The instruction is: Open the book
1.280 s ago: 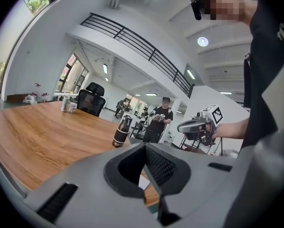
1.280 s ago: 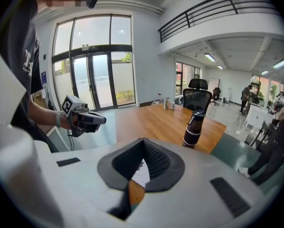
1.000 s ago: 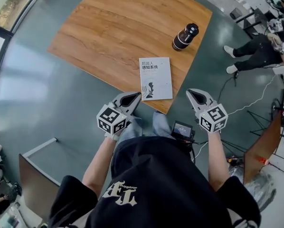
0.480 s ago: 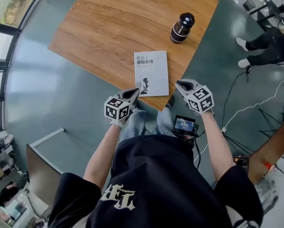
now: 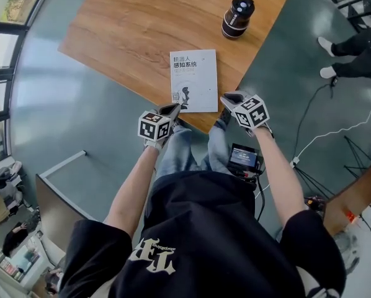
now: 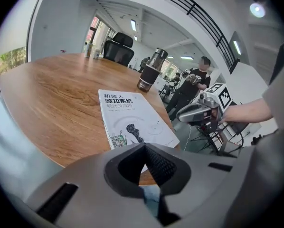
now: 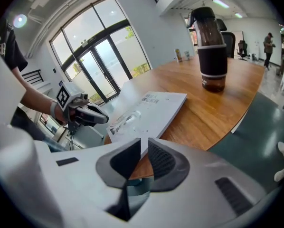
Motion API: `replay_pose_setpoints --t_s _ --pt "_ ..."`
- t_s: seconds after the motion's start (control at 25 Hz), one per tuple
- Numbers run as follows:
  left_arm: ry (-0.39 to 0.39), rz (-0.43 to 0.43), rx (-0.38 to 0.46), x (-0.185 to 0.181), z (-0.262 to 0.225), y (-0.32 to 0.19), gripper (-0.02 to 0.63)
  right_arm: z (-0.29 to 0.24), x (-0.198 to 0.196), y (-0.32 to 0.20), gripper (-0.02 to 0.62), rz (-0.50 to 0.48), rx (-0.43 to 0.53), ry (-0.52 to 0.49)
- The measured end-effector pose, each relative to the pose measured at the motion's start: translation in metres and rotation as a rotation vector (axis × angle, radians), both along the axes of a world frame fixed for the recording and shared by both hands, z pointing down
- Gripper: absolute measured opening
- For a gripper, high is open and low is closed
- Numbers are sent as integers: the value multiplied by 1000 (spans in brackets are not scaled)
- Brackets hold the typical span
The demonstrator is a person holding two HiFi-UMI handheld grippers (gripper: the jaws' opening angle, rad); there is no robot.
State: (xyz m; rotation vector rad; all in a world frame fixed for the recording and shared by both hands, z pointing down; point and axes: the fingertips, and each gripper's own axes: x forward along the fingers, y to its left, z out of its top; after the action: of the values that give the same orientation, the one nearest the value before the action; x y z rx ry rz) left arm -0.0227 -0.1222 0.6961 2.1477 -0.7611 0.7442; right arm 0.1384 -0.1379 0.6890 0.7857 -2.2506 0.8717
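We see the book [image 5: 193, 79] lying closed, cover up, at the near corner of the table [image 5: 129, 33]. A bottle [image 5: 237, 16] stands farther along the right edge. Our left gripper [image 5: 172, 109] hovers just off the near edge, jaws together and empty. Our right gripper [image 5: 226, 97] is beside the corner, jaws a crack apart, holding nothing.

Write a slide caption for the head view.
A closed book lies near the wooden table edge, the left gripper and right gripper poised at its near corners; a dark bottle stands beyond.
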Motion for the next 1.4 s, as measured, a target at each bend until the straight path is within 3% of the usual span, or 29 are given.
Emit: replay_pose_setpoints --t_s 0.52,0.84,1.12,1.4 --pt "-85 -52 -47 -5 26 4 6 39 -16 22 48 -28 -157 -67" --pt "-101 -53 -80 -7 37 7 6 42 -23 24 48 -17 -205 -113" --pt "-86 -54 -80 -4 33 8 6 33 -23 25 48 -5 -225 -151" --pt "-10 -26 -33 14 12 5 6 11 -28 21 48 3 -207 -238"
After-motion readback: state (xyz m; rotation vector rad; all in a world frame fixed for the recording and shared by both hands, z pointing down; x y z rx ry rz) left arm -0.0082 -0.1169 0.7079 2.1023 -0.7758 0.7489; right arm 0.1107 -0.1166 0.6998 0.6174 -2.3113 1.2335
